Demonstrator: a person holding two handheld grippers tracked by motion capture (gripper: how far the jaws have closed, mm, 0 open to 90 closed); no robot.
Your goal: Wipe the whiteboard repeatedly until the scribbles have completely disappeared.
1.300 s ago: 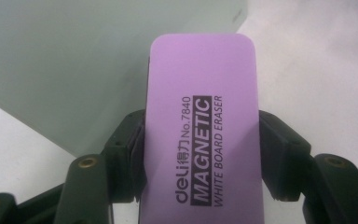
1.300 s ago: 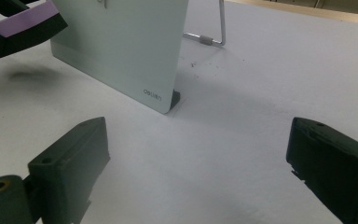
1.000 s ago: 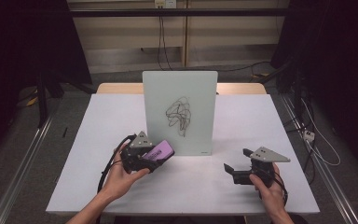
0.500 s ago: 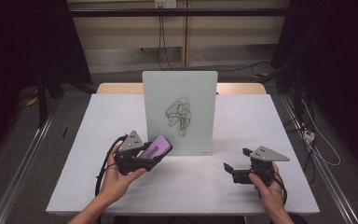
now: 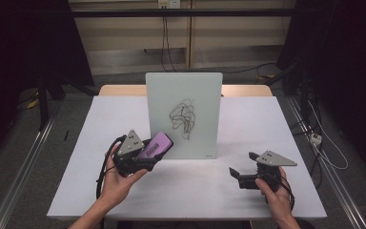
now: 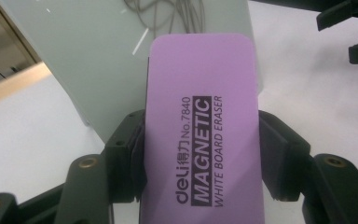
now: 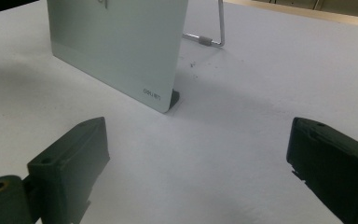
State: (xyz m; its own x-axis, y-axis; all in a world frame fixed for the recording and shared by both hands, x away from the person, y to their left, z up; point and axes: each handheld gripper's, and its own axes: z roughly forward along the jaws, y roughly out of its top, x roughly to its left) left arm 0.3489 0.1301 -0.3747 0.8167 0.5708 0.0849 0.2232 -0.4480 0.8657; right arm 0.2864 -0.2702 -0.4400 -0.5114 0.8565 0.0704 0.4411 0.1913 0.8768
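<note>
Your left gripper (image 5: 148,157), frame centre-left, pinches the purple rectangular magnetic whiteboard eraser (image 6: 204,126) near the upright scribbled white glass board's (image 5: 183,114) lower-left corner. Right gripper (image 7: 200,172), lower right, jaws spread, w/ nothing between.

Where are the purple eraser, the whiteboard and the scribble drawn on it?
purple eraser (image 6: 200,135), left gripper view, on its printed label.
whiteboard (image 5: 198,88), high view, on the bare upper part of its face.
scribble (image 5: 183,117), high view, on the middle of the tangled dark lines.
</note>
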